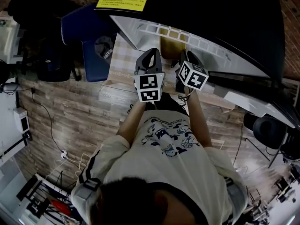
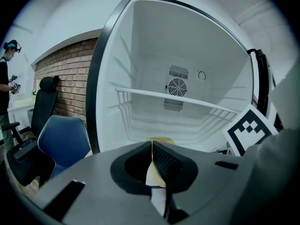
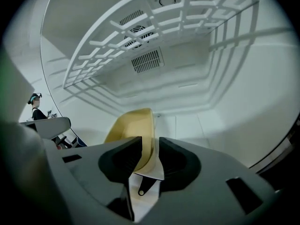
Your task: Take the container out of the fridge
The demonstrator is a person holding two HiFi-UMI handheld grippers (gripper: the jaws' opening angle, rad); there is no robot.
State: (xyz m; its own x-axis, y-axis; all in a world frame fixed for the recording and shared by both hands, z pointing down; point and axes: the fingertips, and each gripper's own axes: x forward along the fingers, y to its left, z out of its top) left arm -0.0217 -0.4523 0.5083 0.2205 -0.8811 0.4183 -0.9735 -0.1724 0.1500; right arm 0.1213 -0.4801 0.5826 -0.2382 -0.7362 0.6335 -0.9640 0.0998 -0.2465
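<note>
The yellow container (image 1: 169, 44) sits at the mouth of the open fridge (image 2: 187, 46), between my two grippers. In the right gripper view its curved yellow wall (image 3: 133, 130) stands between the jaws, and my right gripper (image 3: 146, 146) is shut on that wall. My left gripper (image 2: 152, 146) has its jaws pressed almost together, with the container's yellow rim (image 2: 161, 139) showing right at the tips. From the head view, the left gripper (image 1: 149, 55) and the right gripper (image 1: 187, 57) flank the container. Most of the container is hidden behind the gripper bodies.
A white wire shelf (image 2: 173, 97) crosses the fridge above the container and hangs close over the right gripper (image 3: 154, 36). A blue chair (image 2: 63, 137) and a black chair (image 2: 47, 93) stand left of the fridge. A person (image 2: 7, 78) stands far left.
</note>
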